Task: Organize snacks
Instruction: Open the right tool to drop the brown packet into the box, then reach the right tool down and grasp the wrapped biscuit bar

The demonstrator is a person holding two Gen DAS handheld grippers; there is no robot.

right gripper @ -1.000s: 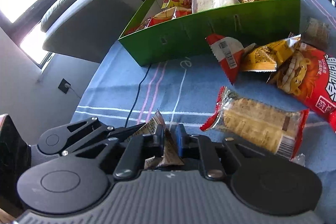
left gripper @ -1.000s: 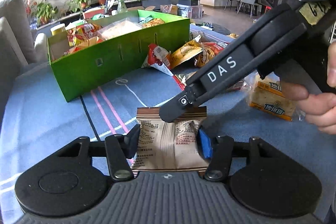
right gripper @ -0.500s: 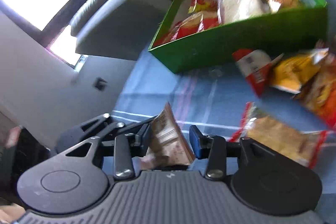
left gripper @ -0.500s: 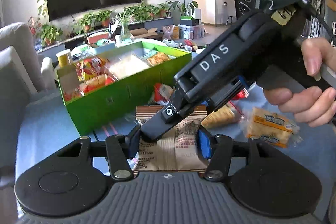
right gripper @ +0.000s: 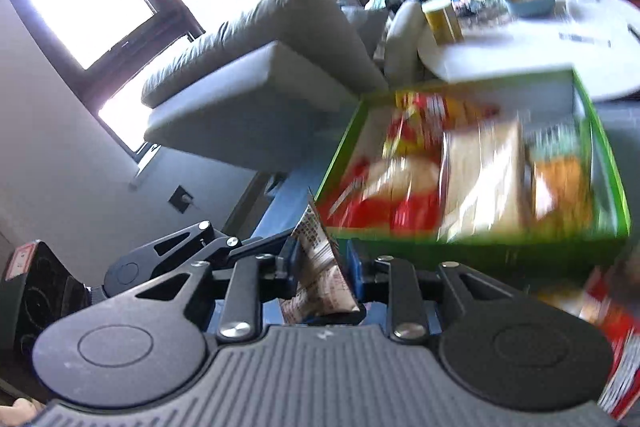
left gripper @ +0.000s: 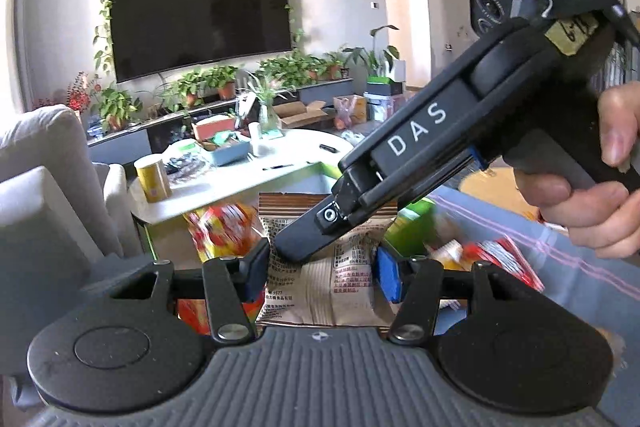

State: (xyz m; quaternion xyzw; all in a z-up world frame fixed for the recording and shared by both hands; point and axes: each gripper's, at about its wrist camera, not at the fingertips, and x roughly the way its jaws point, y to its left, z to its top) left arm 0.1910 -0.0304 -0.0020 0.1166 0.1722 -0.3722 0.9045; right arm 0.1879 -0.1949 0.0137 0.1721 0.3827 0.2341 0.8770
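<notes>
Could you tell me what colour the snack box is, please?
Bright green; the snack box shows best in the right wrist view.

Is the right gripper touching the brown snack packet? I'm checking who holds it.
Touching. The left wrist view shows the right gripper pressing on the brown snack packet; the right wrist view shows the packet between its pads.

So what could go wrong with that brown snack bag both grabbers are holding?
The brown snack packet is pinched by both the left gripper and the right gripper at once, so pulling apart could tear it. It hangs in the air near the green box, and a loose grip might drop it outside. The box already looks full, so it may not lie flat.
</notes>
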